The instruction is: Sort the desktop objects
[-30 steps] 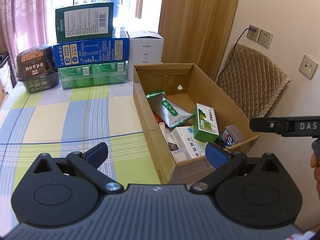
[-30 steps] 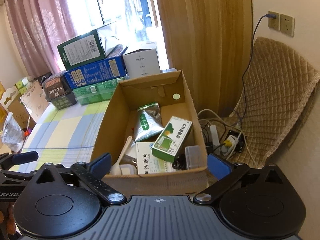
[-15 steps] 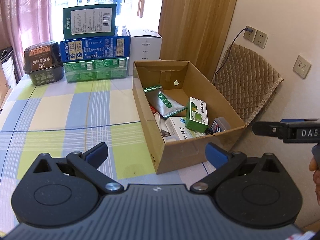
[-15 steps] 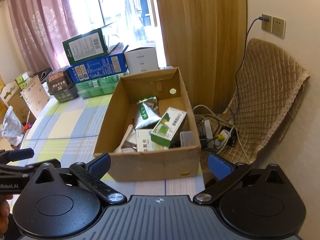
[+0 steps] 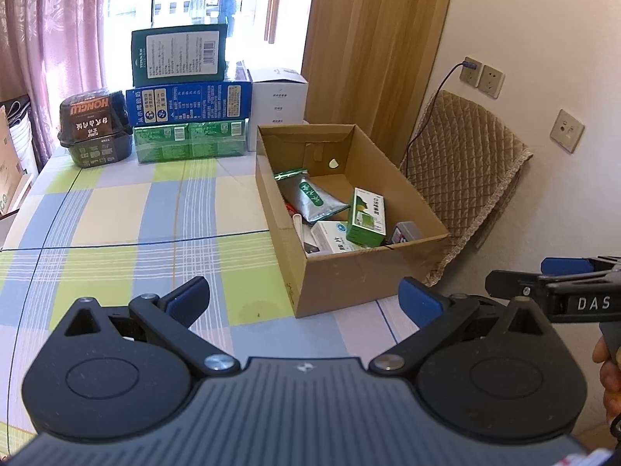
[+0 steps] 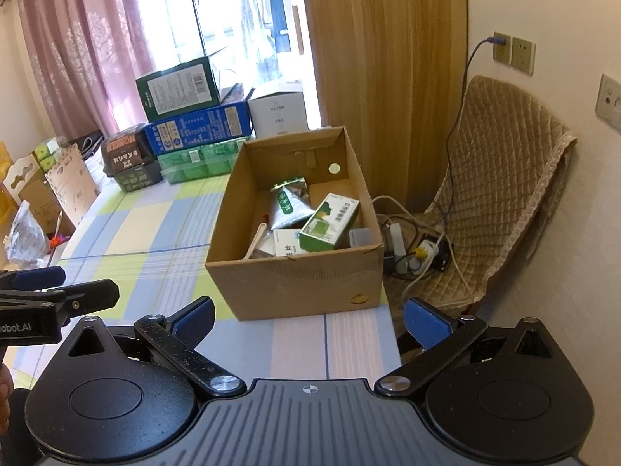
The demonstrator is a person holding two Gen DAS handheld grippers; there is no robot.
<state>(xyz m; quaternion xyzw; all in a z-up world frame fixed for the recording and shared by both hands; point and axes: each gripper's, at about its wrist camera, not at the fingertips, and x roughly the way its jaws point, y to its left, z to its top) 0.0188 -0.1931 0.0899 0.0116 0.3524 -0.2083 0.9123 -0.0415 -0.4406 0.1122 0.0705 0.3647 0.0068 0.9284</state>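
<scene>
An open cardboard box point(image 5: 341, 275) point(image 6: 295, 283) stands on the right side of the checked tablecloth point(image 5: 116, 225). Inside it lie a silver-green pouch point(image 5: 310, 198) point(image 6: 287, 206), a green medicine carton point(image 5: 366, 215) point(image 6: 330, 219), a white carton point(image 5: 330, 237), a spoon point(image 6: 256, 239) and a small clear case point(image 5: 405, 231). My left gripper point(image 5: 304, 301) is open and empty, held back from the box's near wall. My right gripper point(image 6: 308, 316) is open too, empty, in front of the box. Each gripper shows at the edge of the other's view.
Stacked green and blue boxes point(image 5: 186, 105), a white box point(image 5: 277, 101) and a dark food tub point(image 5: 95, 132) line the far table edge. A quilted chair point(image 6: 500, 194) and cables with a power strip point(image 6: 411, 244) sit right of the table. Cartons and bags point(image 6: 35, 209) stand at left.
Both grippers have drawn back and away from the cardboard box, which now looks smaller and farther off. Both stayed open and empty. The box's contents have not moved.
</scene>
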